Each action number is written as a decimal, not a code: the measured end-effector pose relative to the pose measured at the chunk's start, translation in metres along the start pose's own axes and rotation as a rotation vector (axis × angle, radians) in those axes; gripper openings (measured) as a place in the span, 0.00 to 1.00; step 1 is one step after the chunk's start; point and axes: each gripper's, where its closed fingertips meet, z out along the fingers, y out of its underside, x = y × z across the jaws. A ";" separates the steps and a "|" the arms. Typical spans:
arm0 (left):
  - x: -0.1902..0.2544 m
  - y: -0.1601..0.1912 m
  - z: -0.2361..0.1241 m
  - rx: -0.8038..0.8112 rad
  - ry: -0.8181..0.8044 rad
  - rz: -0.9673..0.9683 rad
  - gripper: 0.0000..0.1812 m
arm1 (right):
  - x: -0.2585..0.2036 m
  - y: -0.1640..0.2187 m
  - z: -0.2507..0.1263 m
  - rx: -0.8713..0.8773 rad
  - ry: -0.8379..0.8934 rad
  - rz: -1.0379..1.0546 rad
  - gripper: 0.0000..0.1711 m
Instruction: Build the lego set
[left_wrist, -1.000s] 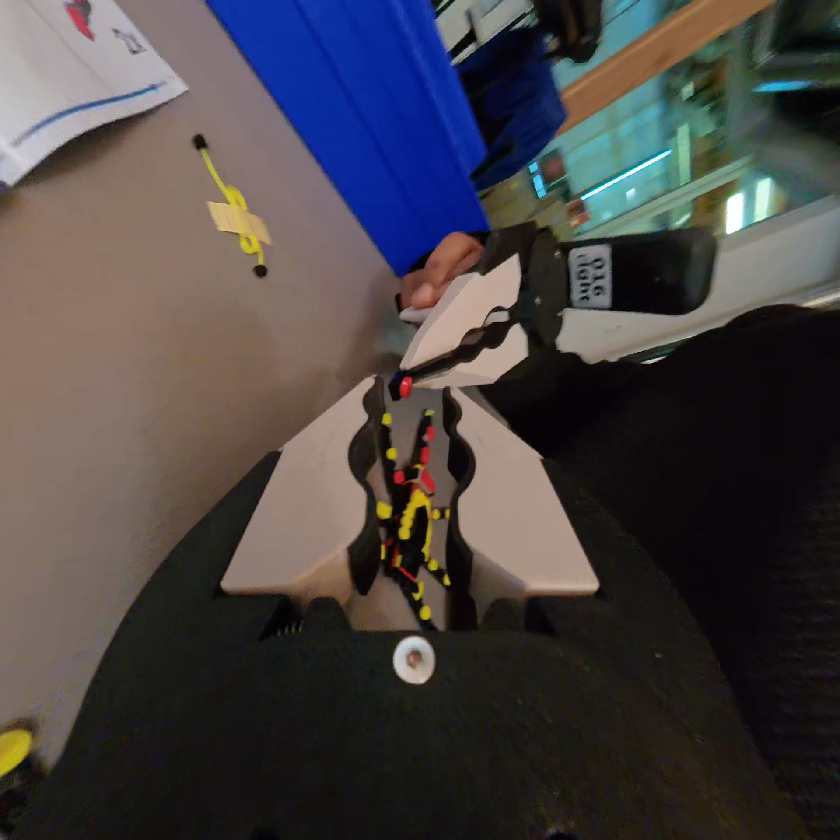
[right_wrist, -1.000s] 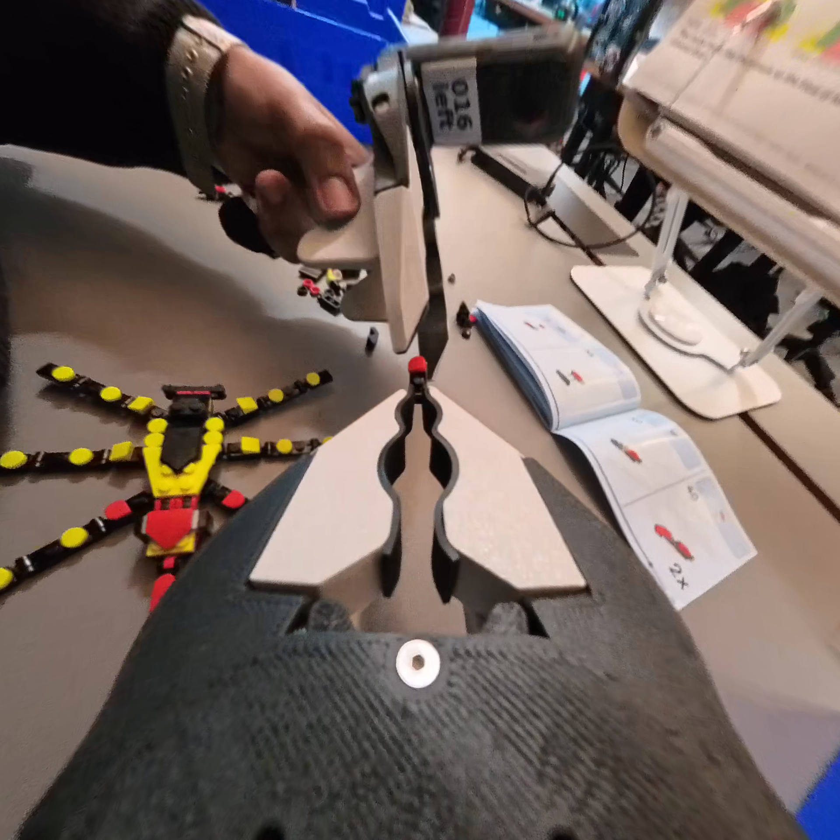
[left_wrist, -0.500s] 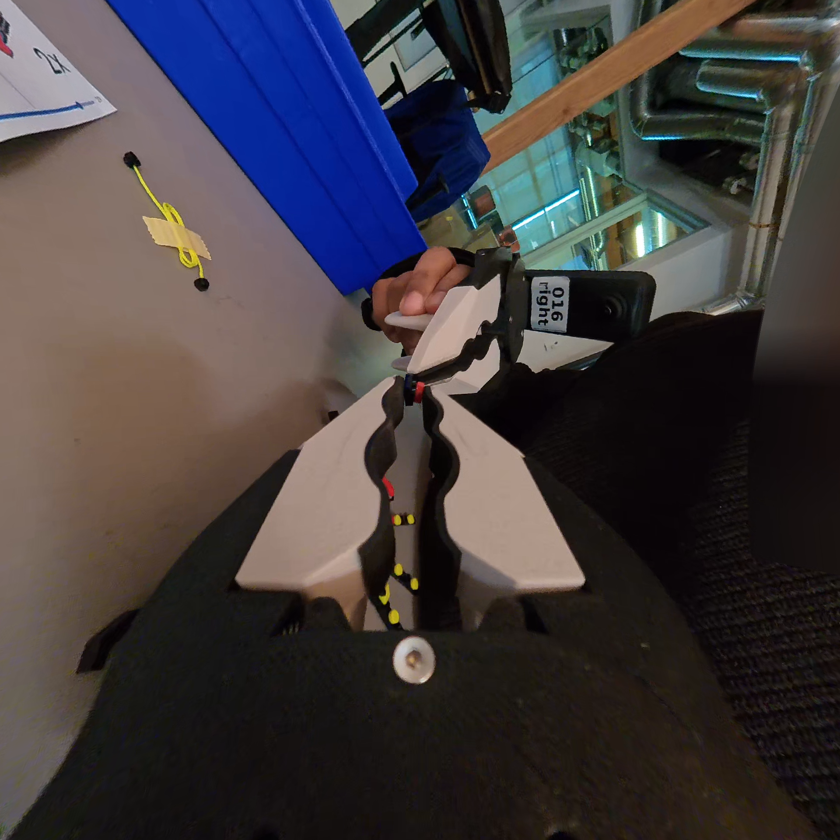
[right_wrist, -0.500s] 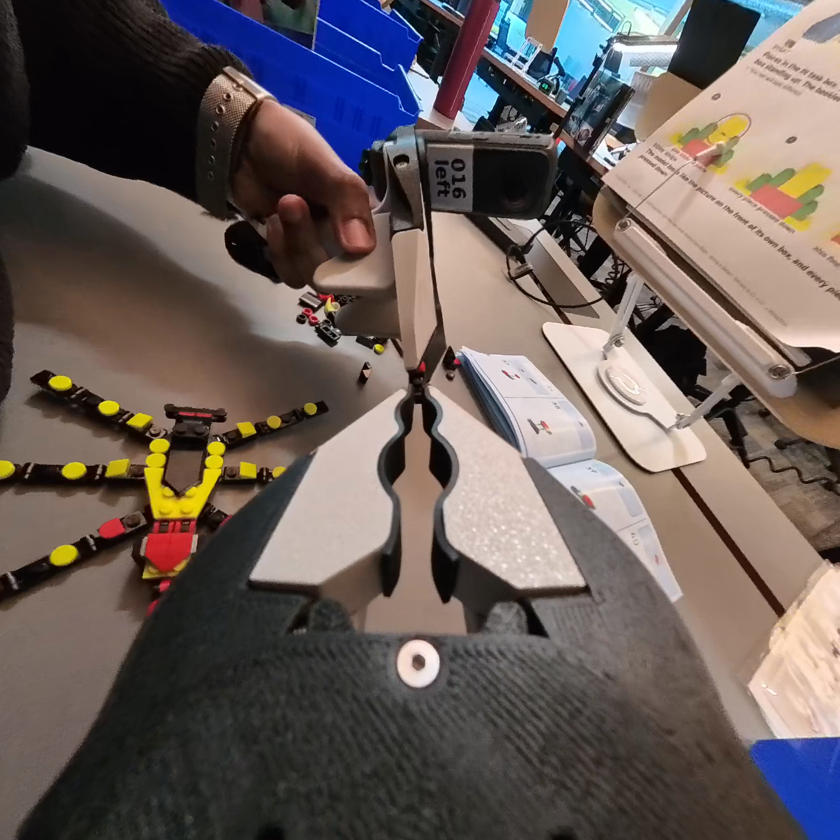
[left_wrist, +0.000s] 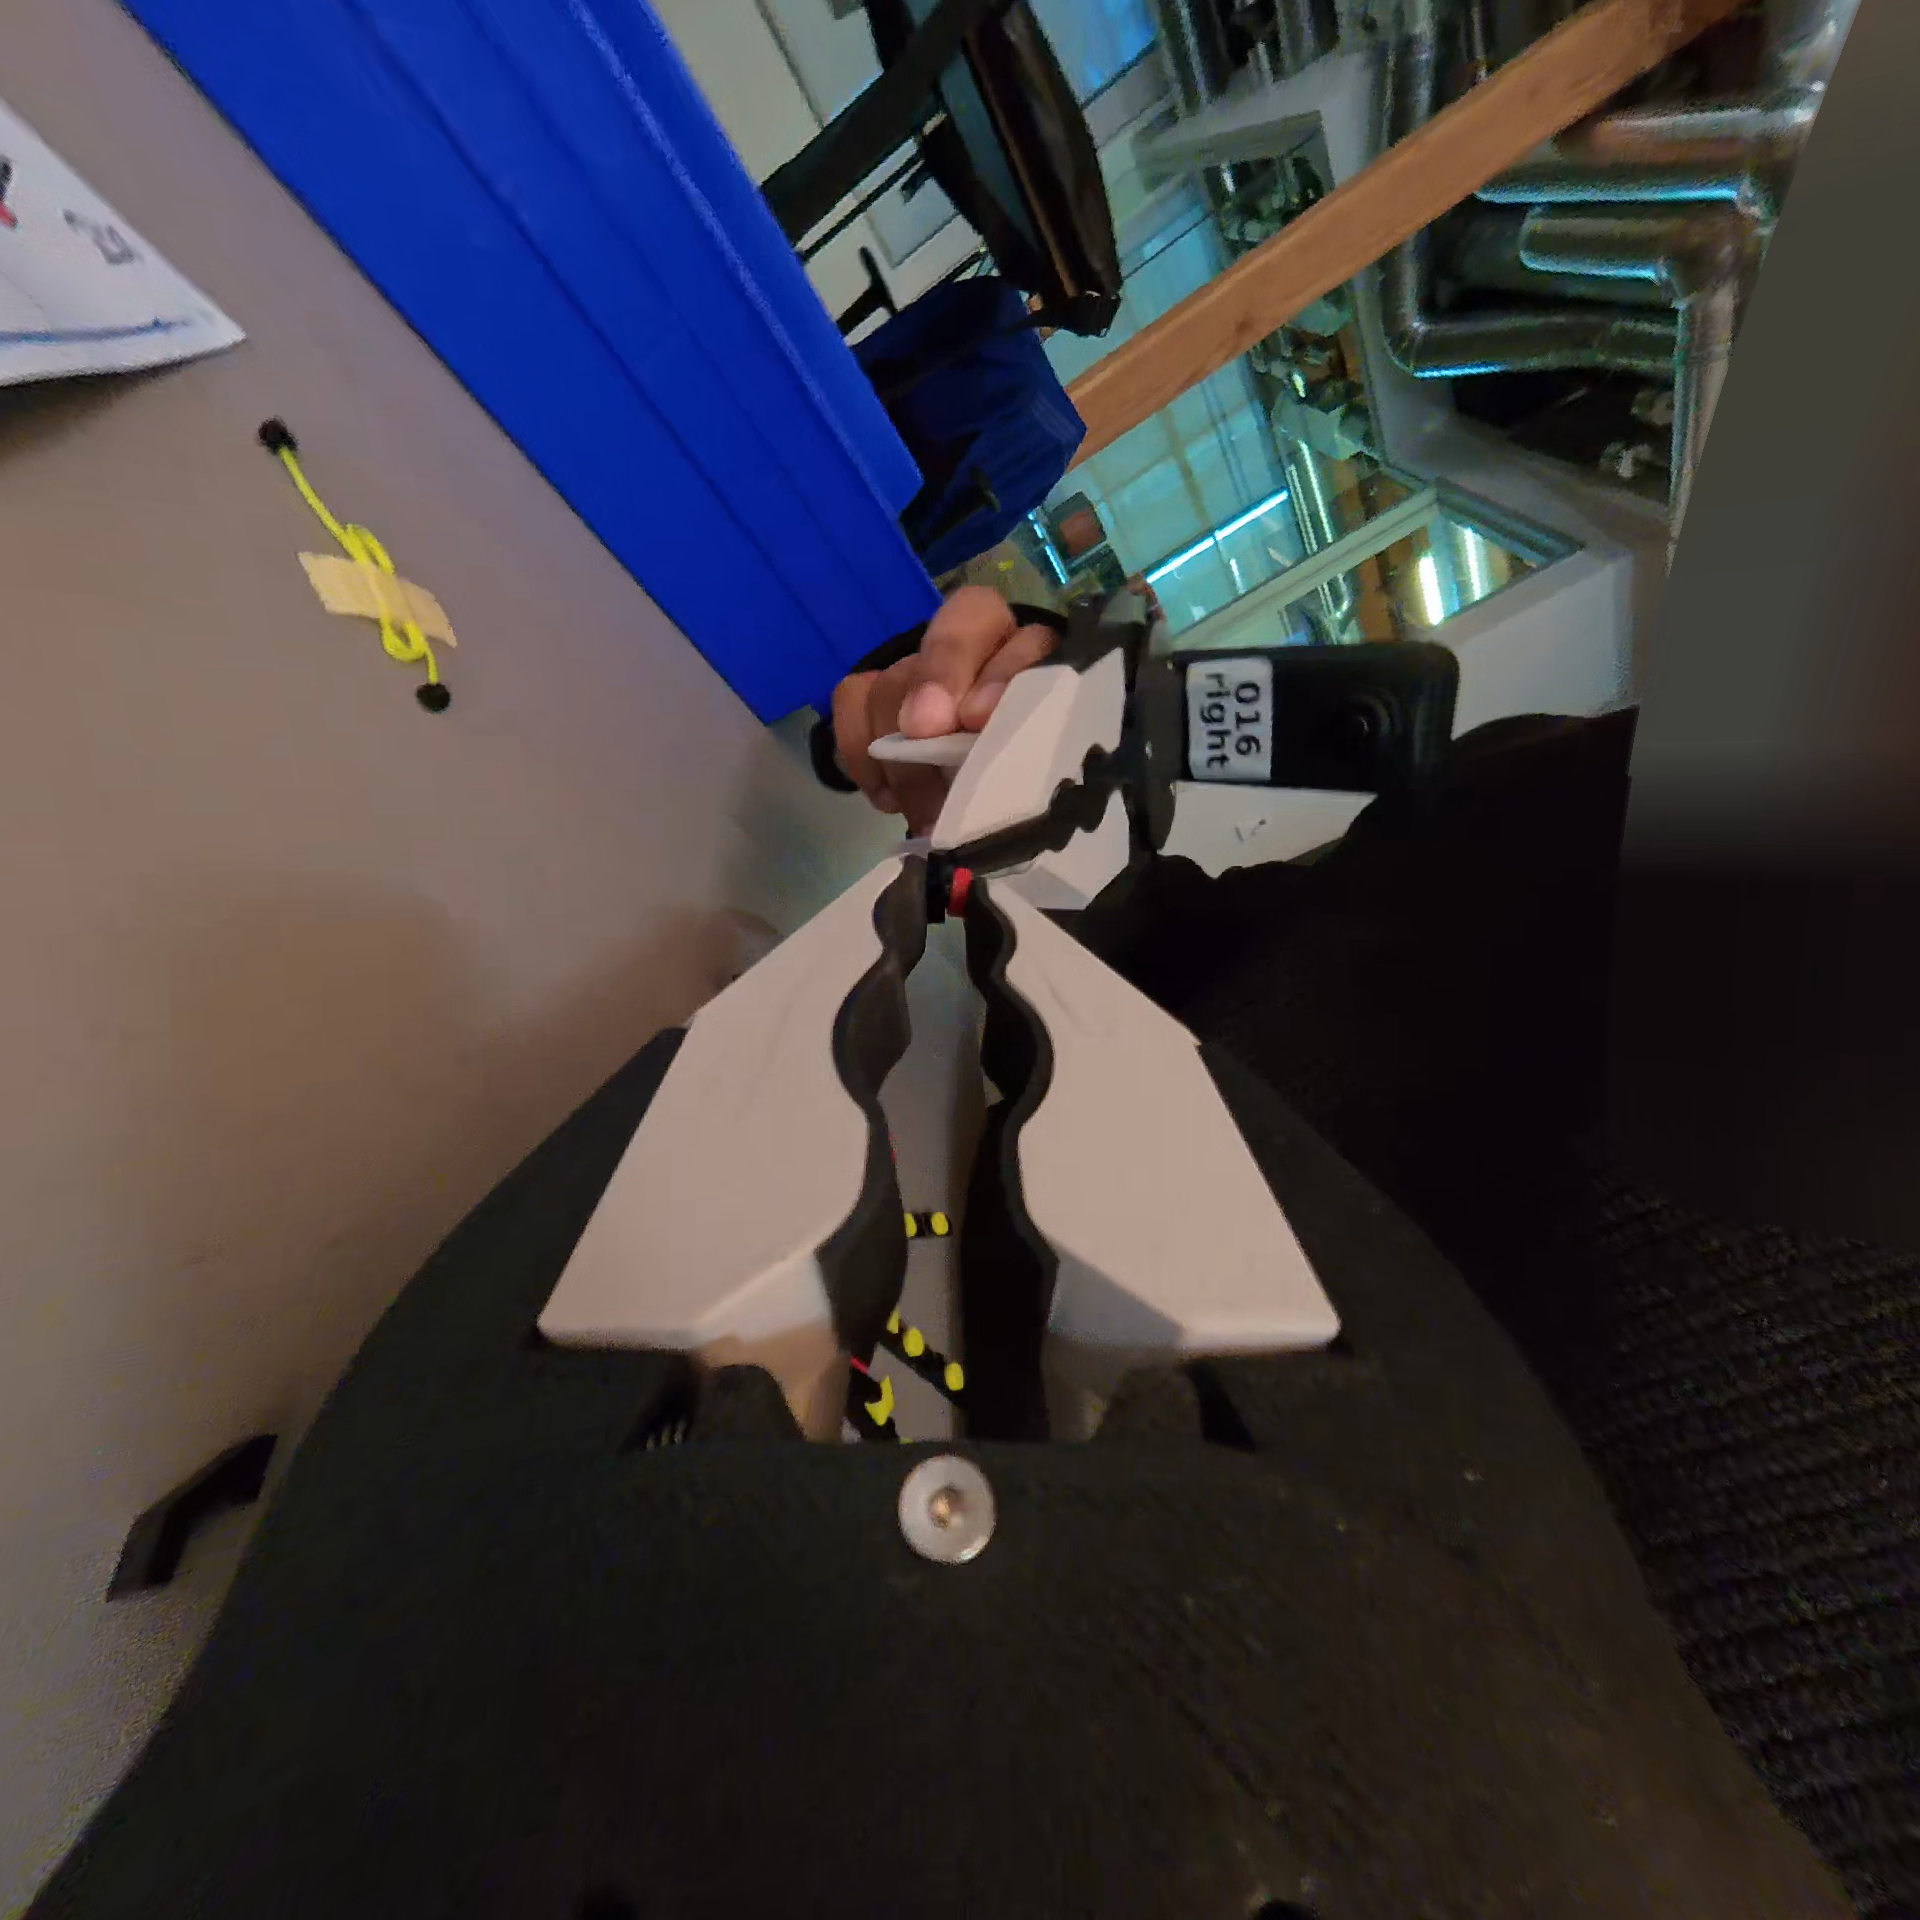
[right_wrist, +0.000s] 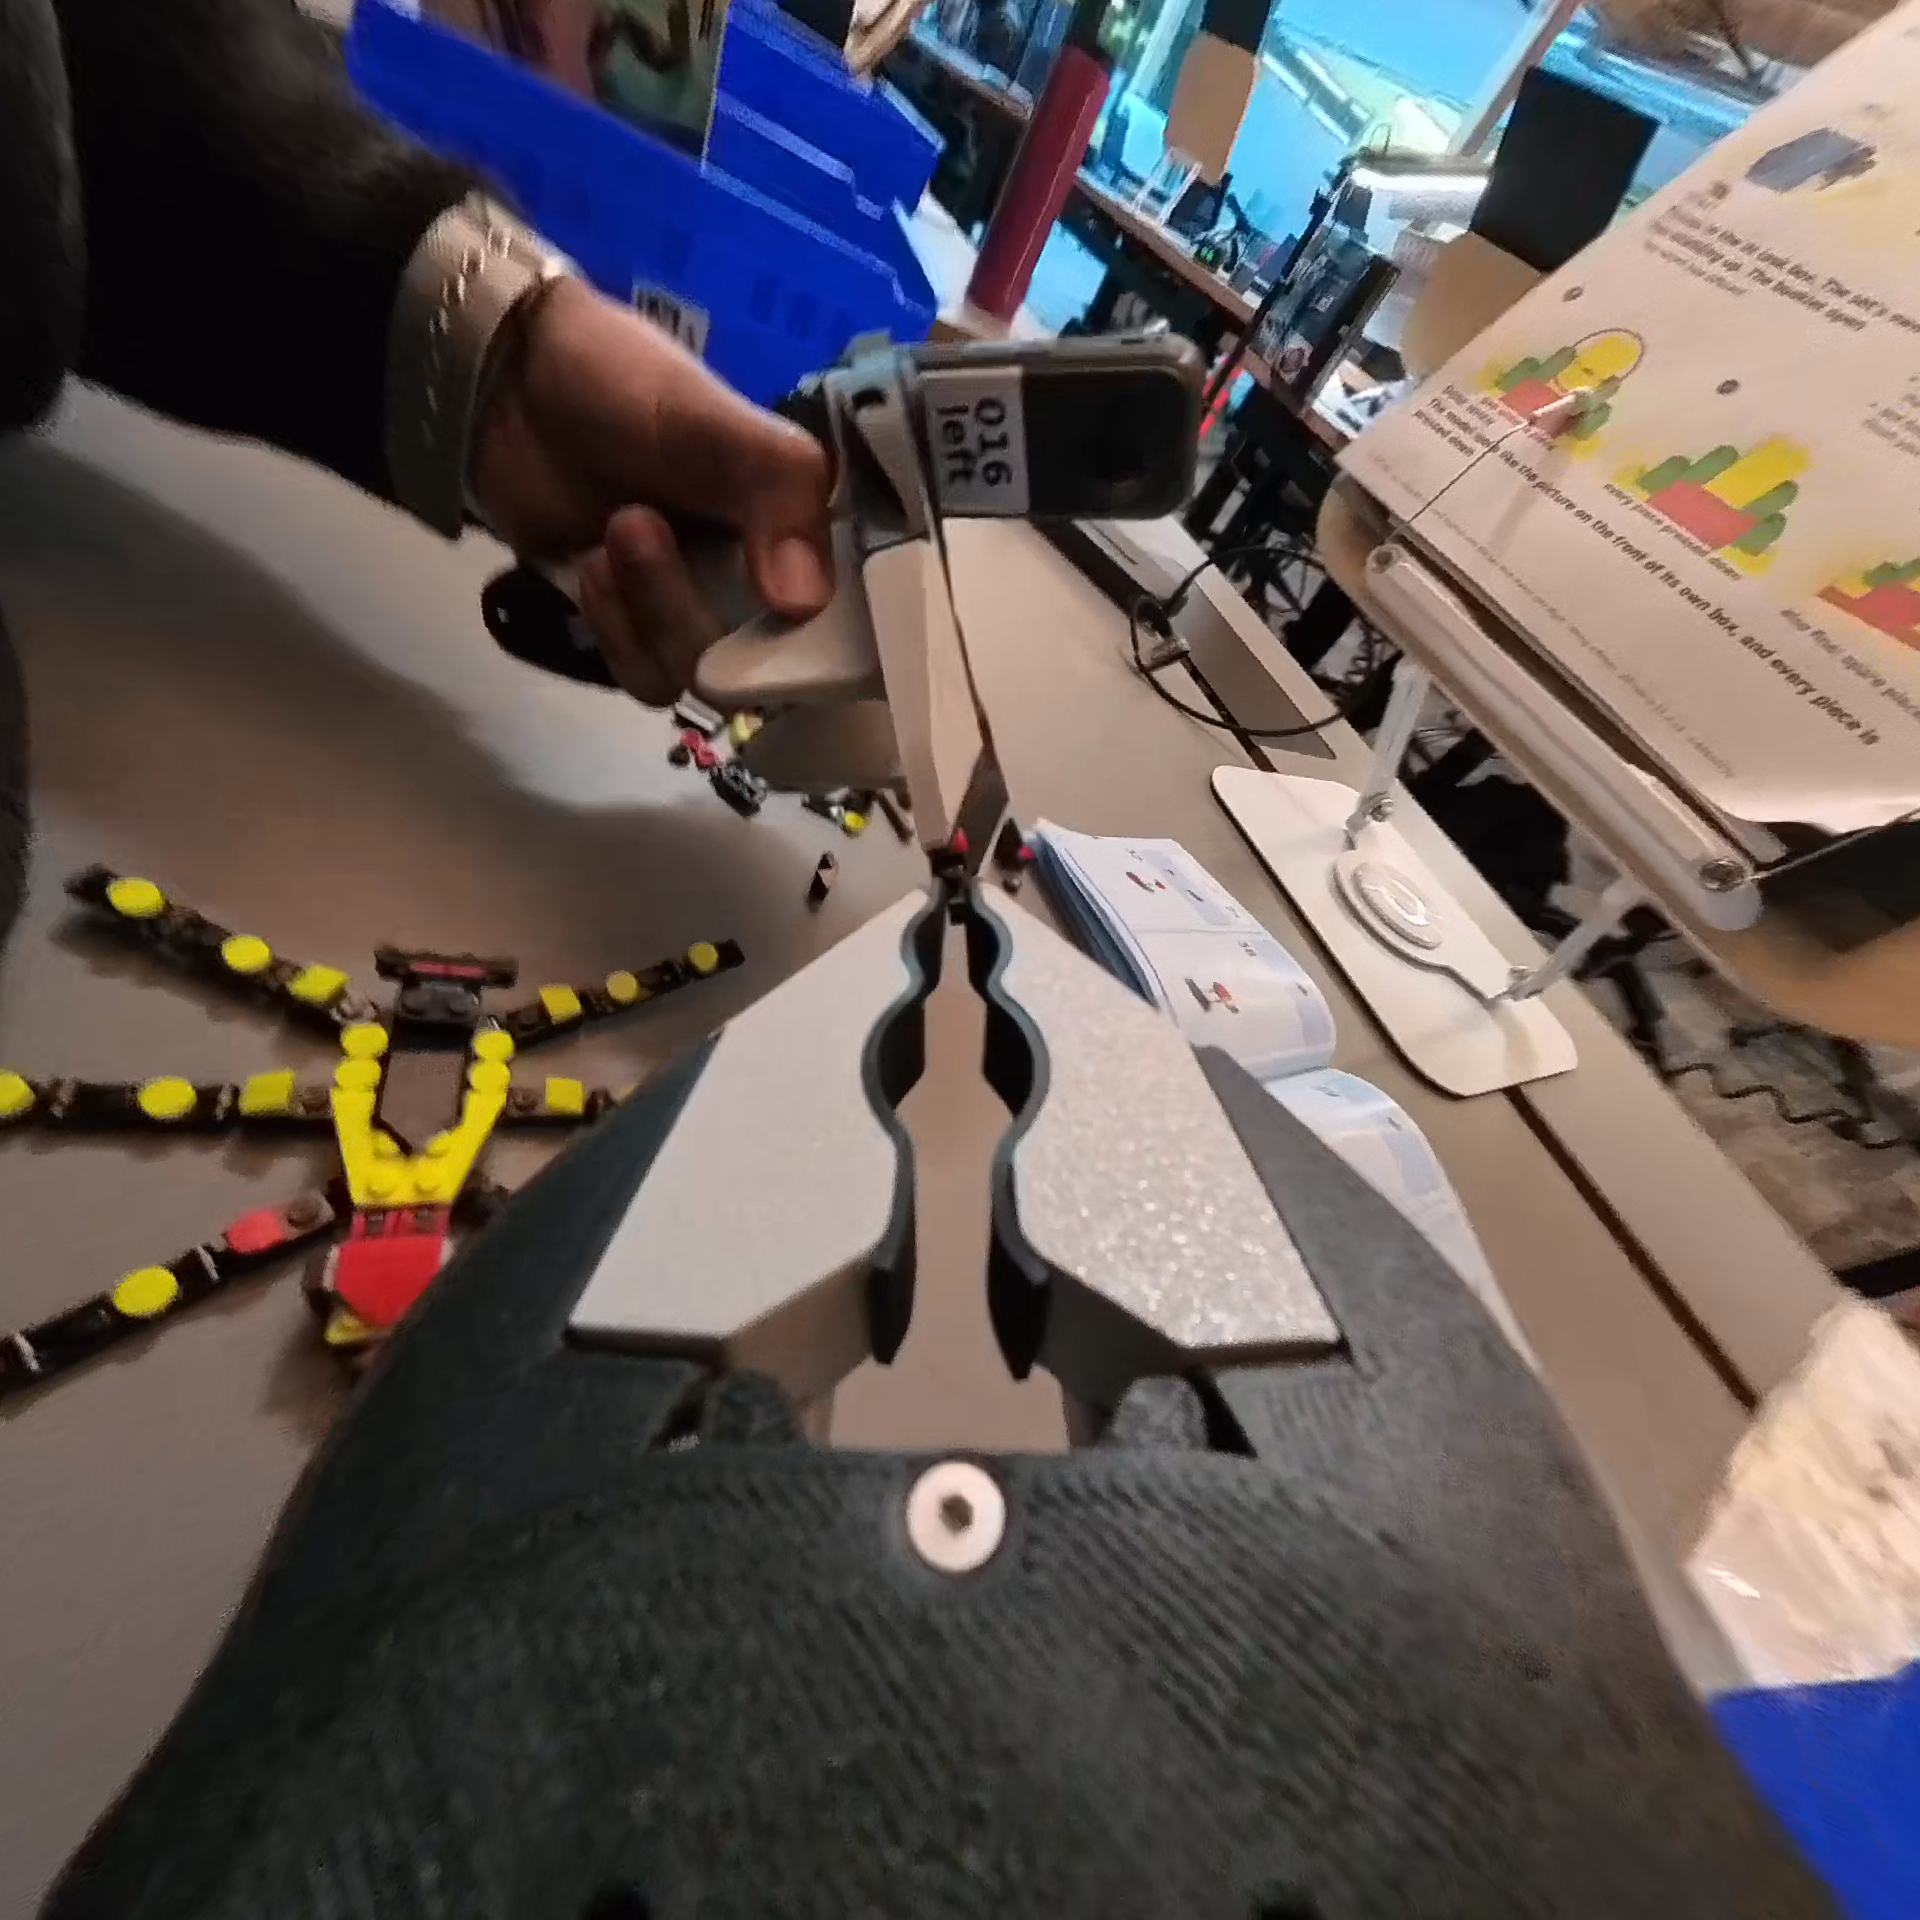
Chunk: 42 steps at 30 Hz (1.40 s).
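Note:
A small red and black lego piece (left_wrist: 958, 891) is held in the air between both grippers, which meet tip to tip. My left gripper (left_wrist: 943, 896) is shut on it. My right gripper (right_wrist: 951, 906) is shut on its dark lower end; the red end (right_wrist: 958, 840) shows between the left gripper's fingertips above. The right gripper also shows in the left wrist view (left_wrist: 1023, 821), and the left gripper in the right wrist view (right_wrist: 951, 847). The yellow, red and black spider model (right_wrist: 416, 1153) lies flat on the table to the left, below both grippers.
Loose small pieces (right_wrist: 748, 774) lie behind the left gripper. An open instruction booklet (right_wrist: 1174, 935) and a white stand base (right_wrist: 1403, 935) holding a printed sheet (right_wrist: 1714, 468) are at right. Blue bins (right_wrist: 727, 208) line the far edge. A taped yellow cord (left_wrist: 364, 582) lies on the table.
My left gripper has gone from open to shut on the piece held by my right gripper. Both grippers have risen a little above the table.

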 end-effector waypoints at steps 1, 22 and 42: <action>0.002 -0.001 0.000 0.005 0.003 0.021 0.03 | 0.002 -0.002 -0.001 0.018 -0.007 0.055 0.02; 0.023 0.004 0.004 0.036 -0.026 0.466 0.03 | -0.008 -0.017 -0.006 0.201 -0.330 0.690 0.02; 0.023 0.007 0.005 0.020 -0.014 0.420 0.04 | -0.009 -0.017 -0.009 0.161 -0.287 0.526 0.02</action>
